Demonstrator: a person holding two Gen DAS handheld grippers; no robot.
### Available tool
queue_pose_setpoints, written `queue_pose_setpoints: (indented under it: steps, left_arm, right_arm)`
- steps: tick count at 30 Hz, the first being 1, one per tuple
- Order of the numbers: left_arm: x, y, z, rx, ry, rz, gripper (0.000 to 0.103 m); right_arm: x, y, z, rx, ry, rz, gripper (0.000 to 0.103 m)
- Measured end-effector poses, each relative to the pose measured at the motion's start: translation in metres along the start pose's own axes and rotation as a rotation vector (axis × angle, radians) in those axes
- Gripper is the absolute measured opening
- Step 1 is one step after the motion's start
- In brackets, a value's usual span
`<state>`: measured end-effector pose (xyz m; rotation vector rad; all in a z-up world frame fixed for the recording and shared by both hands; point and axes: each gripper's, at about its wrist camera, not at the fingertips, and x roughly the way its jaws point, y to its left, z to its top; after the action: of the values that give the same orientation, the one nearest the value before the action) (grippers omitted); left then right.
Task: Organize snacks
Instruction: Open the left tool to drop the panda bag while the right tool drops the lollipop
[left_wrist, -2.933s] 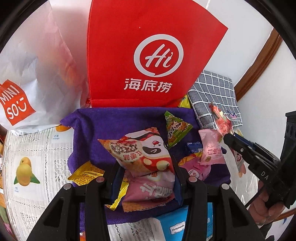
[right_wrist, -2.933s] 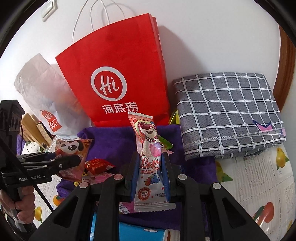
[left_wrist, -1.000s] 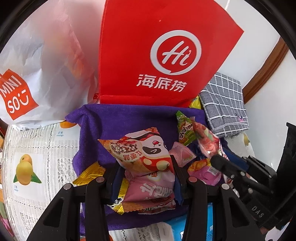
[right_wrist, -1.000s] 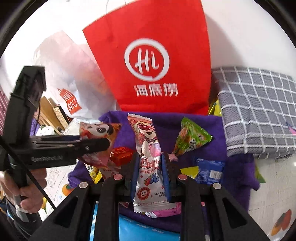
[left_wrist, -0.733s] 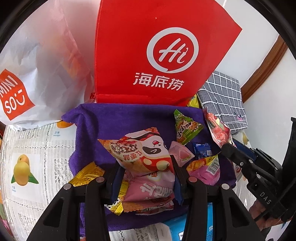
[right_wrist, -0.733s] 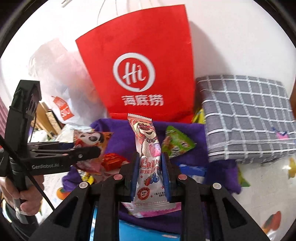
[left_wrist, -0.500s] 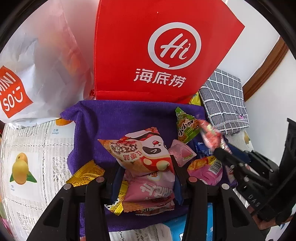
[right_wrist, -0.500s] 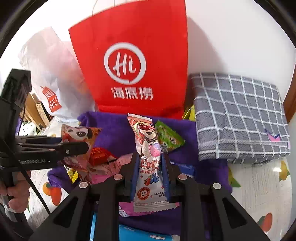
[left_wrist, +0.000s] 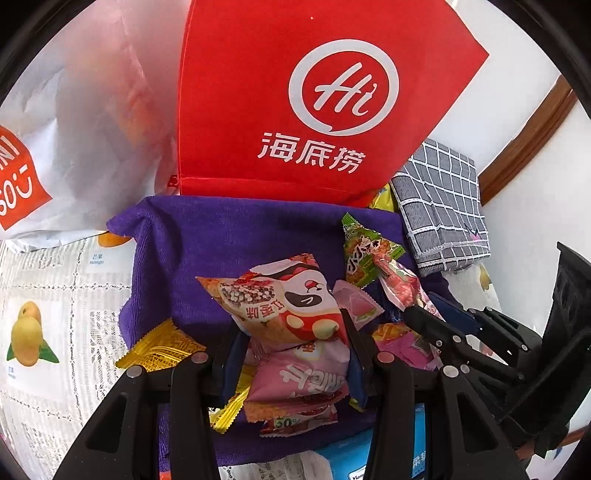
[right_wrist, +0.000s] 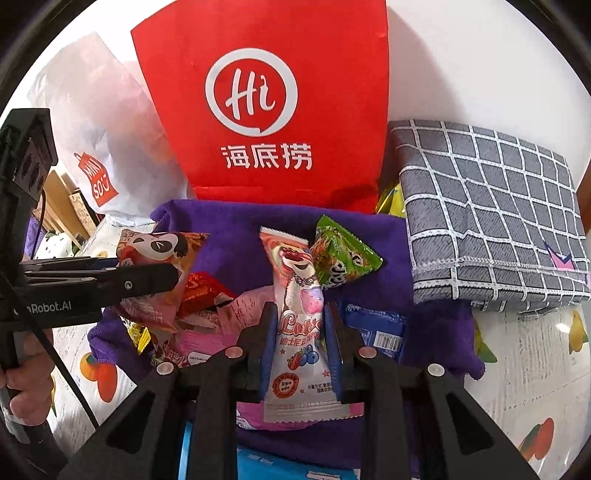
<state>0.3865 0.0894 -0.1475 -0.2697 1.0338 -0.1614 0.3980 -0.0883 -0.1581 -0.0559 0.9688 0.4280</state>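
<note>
My left gripper (left_wrist: 291, 332) is shut on an orange panda snack bag (left_wrist: 280, 302), held above a purple cloth (left_wrist: 221, 240) strewn with snack packets. The left gripper also shows at the left of the right wrist view (right_wrist: 162, 280) with the panda bag (right_wrist: 159, 247). My right gripper (right_wrist: 299, 325) is shut on a tall pink bear candy packet (right_wrist: 295, 302). In the left wrist view the right gripper (left_wrist: 417, 314) holds that packet (left_wrist: 399, 280) at the right. A green triangular packet (right_wrist: 343, 258) lies on the cloth behind it.
A red paper bag (right_wrist: 273, 107) stands against the wall behind the cloth. A white plastic bag (left_wrist: 74, 129) is to its left, a folded grey checked cloth (right_wrist: 487, 214) to its right. Fruit-print tablecloth (left_wrist: 44, 295) surrounds. A blue box (right_wrist: 280, 469) lies in front.
Both grippers keep their packets. The right gripper swung left and nearer, now close beside the left one; the red bag looms closer in both views.
</note>
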Motion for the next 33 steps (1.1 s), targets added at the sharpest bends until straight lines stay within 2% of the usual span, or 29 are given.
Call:
queue_pose_setpoints:
  steps: [6,10,14,16,18,19,27,33]
  left_arm:
    - [-0.002,0.002,0.001,-0.006,-0.001,-0.005,0.044]
    - [-0.003,0.002,0.001,-0.005,0.006,-0.014,0.046]
    - [-0.01,-0.001,0.002,0.008,-0.013,-0.017,0.061]
    - [-0.014,-0.003,0.003,0.016,-0.027,-0.017,0.065]
    - [-0.017,-0.005,0.003,0.025,-0.036,-0.015,0.075]
    - [-0.018,-0.006,0.004,0.027,-0.035,-0.014,0.077]
    - [-0.028,-0.011,0.003,0.042,-0.041,0.016,0.08]
    - [-0.043,-0.017,0.001,0.066,-0.042,0.022,0.081]
  right_arm:
    - [-0.004,-0.001,0.001,0.002,-0.006,-0.004,0.027]
    - [-0.009,-0.002,0.001,0.003,-0.018,-0.006,0.034]
    - [-0.013,-0.002,0.002,0.0,-0.032,-0.019,0.043]
    - [-0.013,-0.003,0.002,0.002,-0.031,-0.018,0.044]
    - [-0.014,-0.004,0.002,0.007,-0.027,-0.017,0.044]
    - [-0.014,-0.004,0.002,0.009,-0.027,-0.017,0.045]
    - [-0.025,-0.009,0.002,0.041,-0.046,-0.037,0.049]
    - [-0.052,-0.015,0.0,0.124,-0.076,-0.022,0.052]
